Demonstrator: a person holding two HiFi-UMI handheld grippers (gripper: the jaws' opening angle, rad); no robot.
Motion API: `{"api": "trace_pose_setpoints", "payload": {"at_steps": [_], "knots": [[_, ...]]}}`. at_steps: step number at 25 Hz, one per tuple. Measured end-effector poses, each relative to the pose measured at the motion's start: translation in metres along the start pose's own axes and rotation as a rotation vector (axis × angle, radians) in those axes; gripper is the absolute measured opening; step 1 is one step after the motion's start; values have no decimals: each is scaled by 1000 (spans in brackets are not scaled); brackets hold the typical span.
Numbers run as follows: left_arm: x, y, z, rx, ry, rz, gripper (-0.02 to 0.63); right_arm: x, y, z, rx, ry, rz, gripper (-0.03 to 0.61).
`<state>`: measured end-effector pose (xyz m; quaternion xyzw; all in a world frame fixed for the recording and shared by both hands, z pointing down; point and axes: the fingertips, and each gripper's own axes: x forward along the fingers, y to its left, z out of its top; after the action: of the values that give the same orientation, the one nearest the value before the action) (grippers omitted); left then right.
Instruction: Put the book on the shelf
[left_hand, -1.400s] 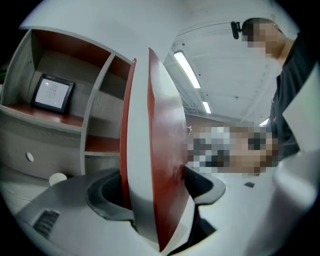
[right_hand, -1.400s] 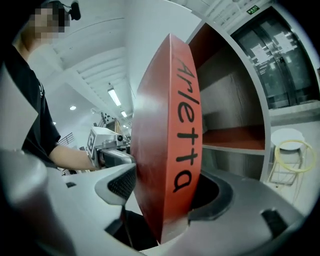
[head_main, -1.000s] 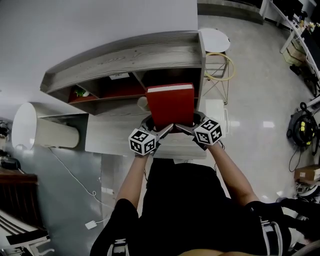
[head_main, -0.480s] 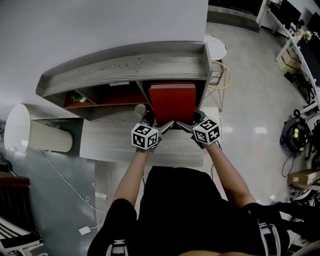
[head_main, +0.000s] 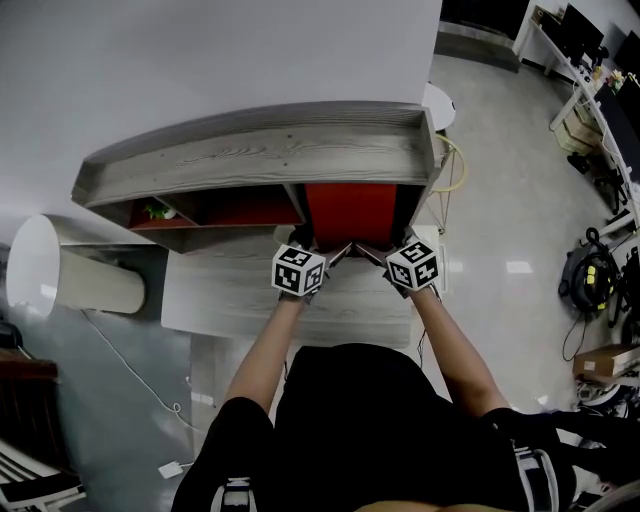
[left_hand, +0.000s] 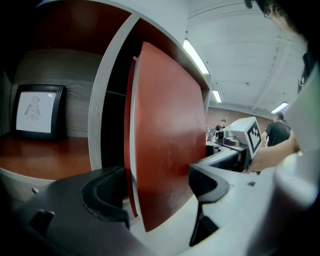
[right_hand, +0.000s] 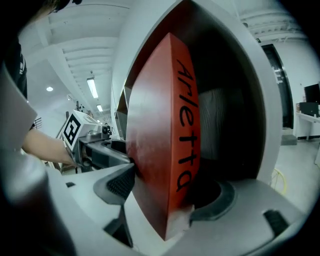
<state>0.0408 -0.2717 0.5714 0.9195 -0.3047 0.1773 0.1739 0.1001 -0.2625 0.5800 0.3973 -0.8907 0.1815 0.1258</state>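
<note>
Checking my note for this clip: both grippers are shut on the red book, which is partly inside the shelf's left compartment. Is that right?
Not quite. The head view shows the book in the right compartment of the shelf, right of the divider. The rest holds: the left gripper and right gripper are both shut on it.

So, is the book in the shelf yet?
Partly in: book far end inside the shelf, near end held by left gripper and right gripper.

Your book filled most of right compartment. Divider stood just left of it, side wall of shelf to right, with dark gap between. Left compartment lay open to you, framed picture at back. Desk top before shelf gave you room.
</note>
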Motion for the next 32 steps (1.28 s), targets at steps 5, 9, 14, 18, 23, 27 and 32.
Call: {"api": "trace_pose_setpoints", "payload": {"at_steps": [5, 9, 14, 18, 23, 27, 32], "knots": [[9, 5, -6, -14, 36, 65, 357, 5, -11, -3, -72, 21, -25, 345], [11, 8, -9, -24, 49, 84, 357, 6, -15, -3, -120, 15, -65, 353], [6, 11, -2, -88, 1, 95, 356, 8, -16, 2, -40, -34, -60, 345], [8, 14, -7, -90, 4, 108, 356, 9, -19, -6, -97, -10, -101, 348], [-6, 13, 15, -72, -77, 169, 355, 7, -22, 5, -25, -88, -136, 342], [-7, 13, 20, -89, -92, 157, 354, 16, -23, 6, -10, -88, -131, 348], [-7, 12, 10, -83, -66, 156, 354, 16, -22, 5, -17, -84, -147, 357]]}}
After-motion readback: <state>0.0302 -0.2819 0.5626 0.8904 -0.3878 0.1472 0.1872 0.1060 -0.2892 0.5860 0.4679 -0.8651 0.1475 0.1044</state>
